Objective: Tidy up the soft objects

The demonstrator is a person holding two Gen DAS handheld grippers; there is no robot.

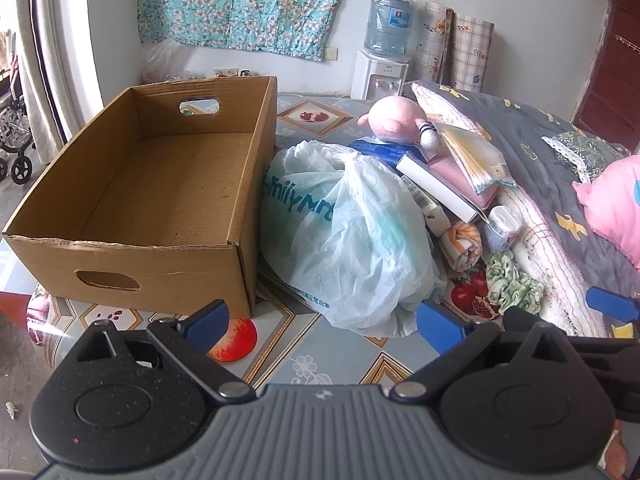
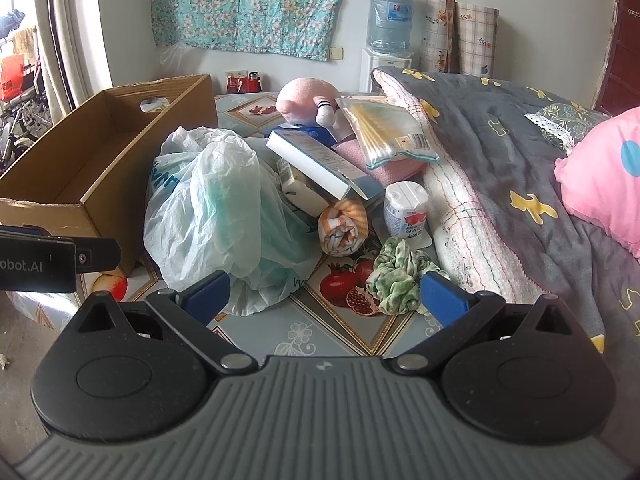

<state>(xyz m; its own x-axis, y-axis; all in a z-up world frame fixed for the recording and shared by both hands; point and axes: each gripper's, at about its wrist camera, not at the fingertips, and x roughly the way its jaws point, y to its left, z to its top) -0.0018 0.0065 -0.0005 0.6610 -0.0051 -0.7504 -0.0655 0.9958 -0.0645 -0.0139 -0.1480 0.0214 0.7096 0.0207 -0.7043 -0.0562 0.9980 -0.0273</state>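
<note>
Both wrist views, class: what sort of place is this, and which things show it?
Probably a lived-in room of a home, perhaps a bedroom or living room: a quilt and pink pillow beside the table, a water dispenser by the wall, and floral cloth hung up.

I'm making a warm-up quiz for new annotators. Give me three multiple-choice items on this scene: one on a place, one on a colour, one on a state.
1. Where does the plastic bag lie relative to the cardboard box?
A. Inside it
B. Beside it, on the table
C. Under it

2. What colour is the plush toy?
A. Pink
B. Brown
C. Yellow

3. What state is the cardboard box in?
A. Packed full
C. Closed with a lid
B. Open and empty

Answers: 1 B, the bag sits against the box's outer wall; 2 A, its round body is pink in both views; 3 B, the left wrist view shows its bare floor. Both the left gripper and right gripper have jaws spread, holding nothing.
</note>
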